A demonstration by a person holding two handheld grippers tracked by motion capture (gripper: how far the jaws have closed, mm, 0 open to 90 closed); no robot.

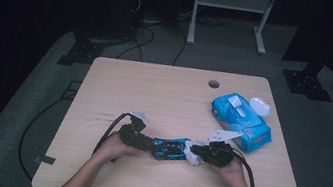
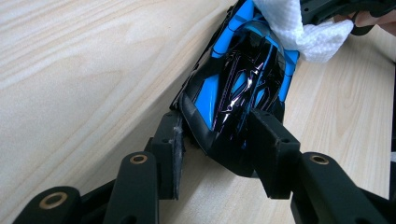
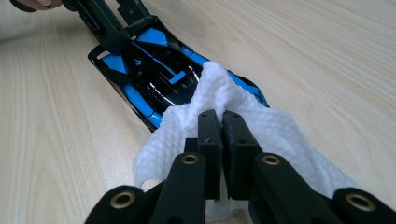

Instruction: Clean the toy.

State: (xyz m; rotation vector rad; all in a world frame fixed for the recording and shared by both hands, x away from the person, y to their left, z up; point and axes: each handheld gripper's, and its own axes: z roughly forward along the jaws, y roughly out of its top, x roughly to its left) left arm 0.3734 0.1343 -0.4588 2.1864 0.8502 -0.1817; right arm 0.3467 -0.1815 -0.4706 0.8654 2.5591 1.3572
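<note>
A blue and black toy car (image 1: 168, 148) lies on the wooden table (image 1: 154, 91) near the front edge, between my two grippers. My left gripper (image 2: 219, 140) has its jaws on either side of one end of the car (image 2: 238, 79), with the pads against its body. My right gripper (image 3: 220, 123) is shut on a white wipe (image 3: 280, 135), which rests bunched on the other end of the car (image 3: 149, 70). From above, the left gripper (image 1: 149, 144) and the right gripper (image 1: 195, 152) face each other with the wipe (image 1: 191, 153) between car and right jaws.
A blue pack of wet wipes (image 1: 241, 118) with its white lid (image 1: 259, 106) flipped open lies at the right, just behind my right hand. A cable hole (image 1: 213, 84) sits near the table's far edge. Black cables trail from both grippers toward the person.
</note>
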